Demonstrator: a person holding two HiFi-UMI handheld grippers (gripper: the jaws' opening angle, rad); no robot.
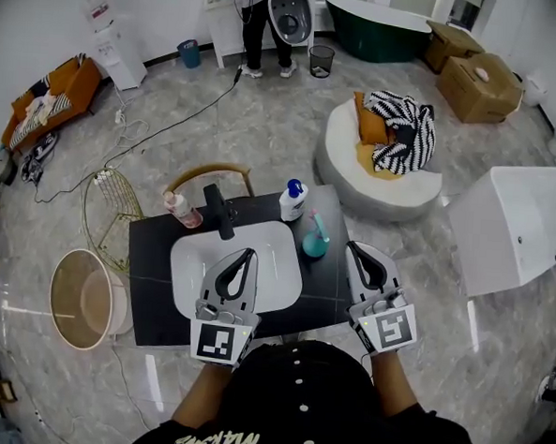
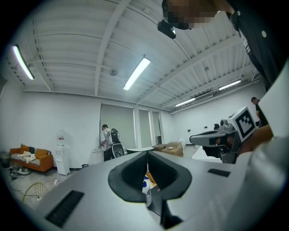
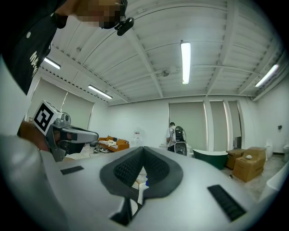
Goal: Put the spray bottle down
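I am looking down on a dark counter [image 1: 151, 298] in the middle of the frame, and both grippers are hovering over its lower edge. The left gripper [image 1: 246, 257] is hanging over the white basin [image 1: 193, 256] with its jaws pressed together and nothing between them. The right gripper [image 1: 356, 249], at the counter's right edge, is also closed tight and carrying nothing.

The teal spray bottle [image 1: 314, 239] is standing upright on the counter just right of the basin, between the basin and the right gripper, and neither gripper is touching it. A white bottle with a blue cap [image 1: 292, 203] is standing just above it in the frame, and a pink bottle [image 1: 182, 210] is sitting at the counter's upper left, left of the black faucet [image 1: 220, 210].

At lower left a round tan tub [image 1: 59, 299] is resting on the floor. At upper right a round white lounger [image 1: 336, 164] is holding orange cushions [image 1: 370, 124] and a striped blanket [image 1: 403, 130]. Near the top edge a blue bin [image 1: 190, 53] and a dark mesh bin [image 1: 321, 59] are standing; I cannot tell what is in them.
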